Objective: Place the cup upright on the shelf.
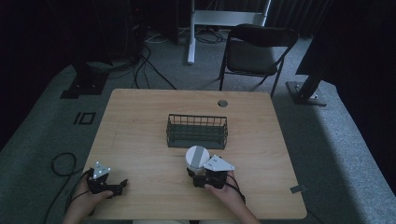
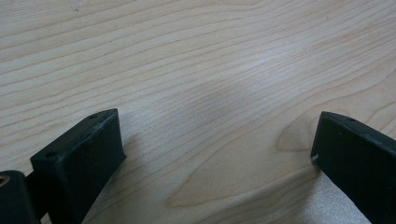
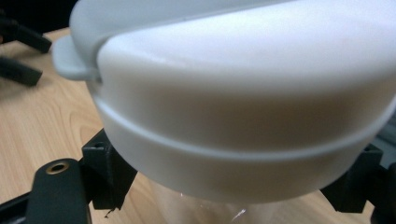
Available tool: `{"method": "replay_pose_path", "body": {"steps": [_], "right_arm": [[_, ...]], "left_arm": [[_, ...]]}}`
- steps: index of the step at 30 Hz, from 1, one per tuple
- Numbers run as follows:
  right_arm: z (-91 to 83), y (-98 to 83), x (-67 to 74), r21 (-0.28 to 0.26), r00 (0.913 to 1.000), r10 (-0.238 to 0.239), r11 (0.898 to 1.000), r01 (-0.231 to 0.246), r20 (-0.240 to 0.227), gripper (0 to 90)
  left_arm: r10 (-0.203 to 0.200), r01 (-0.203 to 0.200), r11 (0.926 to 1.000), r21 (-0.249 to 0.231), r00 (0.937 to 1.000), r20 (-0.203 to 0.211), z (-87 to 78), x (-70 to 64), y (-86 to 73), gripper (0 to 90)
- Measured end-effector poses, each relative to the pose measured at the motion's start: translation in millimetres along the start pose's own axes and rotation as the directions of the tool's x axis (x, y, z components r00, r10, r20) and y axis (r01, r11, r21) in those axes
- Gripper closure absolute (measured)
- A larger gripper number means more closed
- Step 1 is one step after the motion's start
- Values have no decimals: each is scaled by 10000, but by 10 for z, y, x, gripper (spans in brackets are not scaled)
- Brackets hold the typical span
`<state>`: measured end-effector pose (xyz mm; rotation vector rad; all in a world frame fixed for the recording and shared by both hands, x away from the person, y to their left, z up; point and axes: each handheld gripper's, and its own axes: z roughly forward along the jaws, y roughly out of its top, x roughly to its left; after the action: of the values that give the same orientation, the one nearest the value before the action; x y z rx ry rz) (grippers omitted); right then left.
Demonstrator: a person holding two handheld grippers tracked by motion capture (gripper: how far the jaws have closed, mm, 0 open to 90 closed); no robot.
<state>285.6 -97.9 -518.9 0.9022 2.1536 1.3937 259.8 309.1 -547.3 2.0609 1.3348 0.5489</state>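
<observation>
Scene: a pale wooden worktop (image 1: 140, 135) seen from above in a dim room, with a folding chair (image 1: 254, 51) on the carpet beyond its far edge.
Right hand-held gripper (image 1: 201, 179): near the front edge, right of centre. Its jaws are closed against the clear lower body of a white-lidded container (image 1: 197, 157), one jaw on each side, just under the broad lid. Gripping below the lid probably lets the wider lid rest above the jaws and stops the container from slipping down.
Container: upright, with its grey flip tab on top; whether its base touches the worktop cannot be told.
Wire basket (image 1: 197, 131): dark, rectangular, empty, just behind the container at mid-worktop. Its closeness suggests it is where the container is meant to go.
Left hand-held gripper (image 1: 120, 186): at the front left, well apart from the container. Its jaws are spread wide with bare wood between them, holding nothing, apparently parked out of the way.
</observation>
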Motion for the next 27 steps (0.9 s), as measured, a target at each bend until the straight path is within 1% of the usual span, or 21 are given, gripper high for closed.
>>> {"method": "replay_pose_path", "body": {"steps": [2,3,4,5,6,7,8,9,10,11,12,13,14,16,17,20,21,22,23,26,27], "right_arm": [[-20,51,-9,-63,10000,0,10000,0,-7,185],[-46,108,-18,-179,10000,56,9998,-55,27,186],[-46,108,-18,-179,10000,56,9998,-55,27,186],[-70,174,-35,-257,9999,72,9996,-70,81,185],[-70,174,-35,-257,9999,72,9996,-70,81,185],[-97,250,-54,-260,9999,67,9996,-64,135,185],[-97,250,-54,-260,9999,67,9996,-64,135,185],[-116,323,-81,-400,9998,87,9992,-79,200,185],[-116,323,-81,-400,9998,87,9992,-79,200,185],[-134,397,-108,-597,9995,103,9982,-84,304,185],[-134,397,-108,-597,9995,103,9982,-84,304,185],[-144,474,-138,-747,9992,79,9972,-50,385,185],[-144,474,-138,-747,9992,79,9972,-50,385,185],[-146,563,-175,-820,9990,14,9966,23,451,185],[-147,624,-201,-946,9984,-62,9954,115,571,186],[-150,680,-229,-1048,9983,3,9945,59,589,185],[-155,719,-258,-1067,9977,-95,9942,166,670,185],[-155,719,-258,-1067,9977,-95,9942,166,670,185],[-172,741,-277,-1189,9976,65,9929,18,694,186],[-177,769,-290,-1197,9976,84,9928,-2,681,185],[-173,783,-295,-1208,9971,105,9927,-13,757,185]], "left_arm": [[1,-1,10000,1,10000,0,0,0,0,25],[4,-4,10000,2,10000,-1,0,0,0,25],[4,-4,10000,2,10000,-1,0,0,0,25],[2,-2,10000,-5,10000,4,0,0,0,25],[2,-2,10000,-5,10000,4,0,0,0,25],[2,-2,10000,1,10000,0,0,0,0,25],[2,-2,10000,1,10000,0,0,0,0,25],[2,-2,10000,1,10000,0,0,0,0,25],[2,-2,10000,1,10000,0,0,0,0,25],[-2,2,10000,-4,10000,1,0,0,0,24],[1,-1,10000,-2,10000,2,0,0,0,24],[-10,10,10000,-14,10000,2,1,-1,0,25],[-10,10,10000,-14,10000,2,1,-1,0,25],[-14,14,10000,-11,10000,-2,1,-1,0,25],[8,-8,10000,-15,10000,-8,1,0,0,25],[8,-8,10000,-15,10000,-7,1,1,0,25],[2,-2,10000,-11,10000,-8,1,0,0,25],[3,-3,10000,-15,10000,-4,1,1,0,25],[13,-13,10000,-5,10000,-10,0,1,0,25],[-13,13,10000,-10,10000,-1,1,-1,0,25],[-7,7,10000,-15,10000,-2,1,0,0,25]]}}
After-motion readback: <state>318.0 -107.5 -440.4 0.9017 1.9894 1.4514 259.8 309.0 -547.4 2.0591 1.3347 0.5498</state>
